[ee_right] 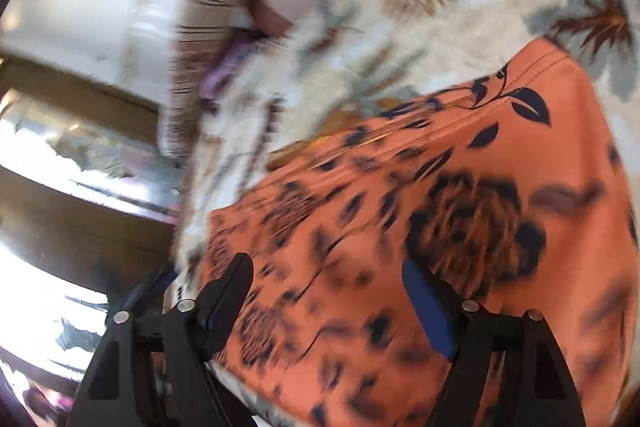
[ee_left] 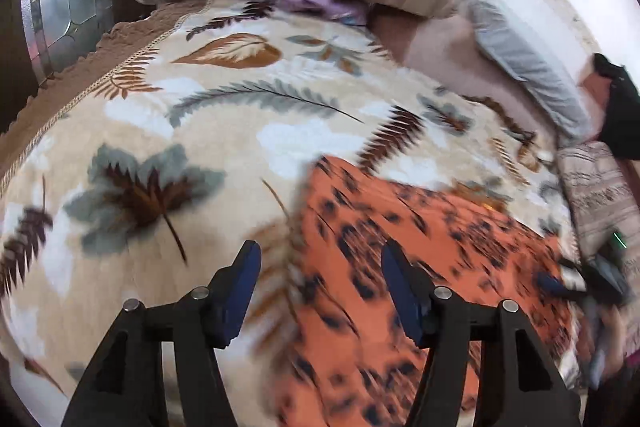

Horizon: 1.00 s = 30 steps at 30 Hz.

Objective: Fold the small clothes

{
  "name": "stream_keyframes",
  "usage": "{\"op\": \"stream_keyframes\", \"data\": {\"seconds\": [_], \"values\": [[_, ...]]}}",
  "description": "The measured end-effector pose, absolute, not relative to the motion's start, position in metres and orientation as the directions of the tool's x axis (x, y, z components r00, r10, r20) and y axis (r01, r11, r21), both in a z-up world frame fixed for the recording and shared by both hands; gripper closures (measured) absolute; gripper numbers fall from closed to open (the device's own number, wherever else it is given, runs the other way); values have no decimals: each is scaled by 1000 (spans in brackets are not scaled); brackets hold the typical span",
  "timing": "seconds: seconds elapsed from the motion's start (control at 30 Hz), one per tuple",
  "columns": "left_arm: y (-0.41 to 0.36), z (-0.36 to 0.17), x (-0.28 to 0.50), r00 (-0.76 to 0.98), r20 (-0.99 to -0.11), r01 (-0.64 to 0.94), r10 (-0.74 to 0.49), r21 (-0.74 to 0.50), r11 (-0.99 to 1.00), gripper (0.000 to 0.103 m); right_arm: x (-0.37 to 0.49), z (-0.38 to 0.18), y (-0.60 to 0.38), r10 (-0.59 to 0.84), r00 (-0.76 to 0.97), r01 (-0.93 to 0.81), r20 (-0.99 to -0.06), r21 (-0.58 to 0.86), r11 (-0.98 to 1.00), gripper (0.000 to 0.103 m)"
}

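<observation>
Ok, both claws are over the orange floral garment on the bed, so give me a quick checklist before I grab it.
1. Left claw open: ok.
2. Right claw open: ok.
3. Orange floral garment free of both claws: ok.
4. Garment lying flat on the leaf-print blanket: cannot tell, both views are blurred.
5. Hemmed edge visible for a grasp: ok, in the right wrist view.
6. Left claw lined up on the garment: not ok, it straddles the garment's edge.
</observation>
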<state>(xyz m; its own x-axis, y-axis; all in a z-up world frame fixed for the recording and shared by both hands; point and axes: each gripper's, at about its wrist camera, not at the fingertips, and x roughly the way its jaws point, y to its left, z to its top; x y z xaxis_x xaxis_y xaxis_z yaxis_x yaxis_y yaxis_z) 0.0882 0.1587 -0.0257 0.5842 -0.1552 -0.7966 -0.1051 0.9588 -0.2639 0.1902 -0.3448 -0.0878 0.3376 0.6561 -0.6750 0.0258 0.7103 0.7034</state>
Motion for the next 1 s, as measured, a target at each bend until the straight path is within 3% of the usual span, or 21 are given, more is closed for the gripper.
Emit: {"op": "stream_keyframes", "data": {"seconds": [0.13, 0.23, 0.4, 0.5, 0.6, 0.8, 0.93, 1.0], "values": [[135, -29, 63, 567, -803, -75, -183, -272, 959, 40, 215, -93, -392, 570, 514, 240, -641, 745, 622, 25], [128, -34, 51, 553, -812, -76, -188, -274, 959, 40, 206, -76, -385, 568, 542, 188, -619, 749, 636, 24], [118, -35, 36, 545, -820, -97, -176, -270, 958, 40, 176, -74, -330, 680, 395, 27, -618, 748, 664, 24], [108, -33, 30, 527, -828, -77, -191, -270, 960, 40, 181, -97, -336, 645, 375, 86, -666, 718, 691, 26], [103, -28, 20, 533, -823, -61, -195, -268, 962, 40, 176, -94, -366, 631, 489, 215, -603, 784, 583, 24], [101, -29, 12, 527, -825, -90, -204, -292, 952, 40, 131, -61, -340, 672, 452, 43, -586, 767, 640, 24], [89, -18, 7, 561, -799, -43, -215, -287, 957, 40, 119, -99, -346, 640, 385, 109, -665, 721, 684, 26], [86, -18, 5, 550, -806, -40, -218, -286, 957, 40, 115, -97, -358, 653, 438, 154, -617, 768, 622, 25]]}}
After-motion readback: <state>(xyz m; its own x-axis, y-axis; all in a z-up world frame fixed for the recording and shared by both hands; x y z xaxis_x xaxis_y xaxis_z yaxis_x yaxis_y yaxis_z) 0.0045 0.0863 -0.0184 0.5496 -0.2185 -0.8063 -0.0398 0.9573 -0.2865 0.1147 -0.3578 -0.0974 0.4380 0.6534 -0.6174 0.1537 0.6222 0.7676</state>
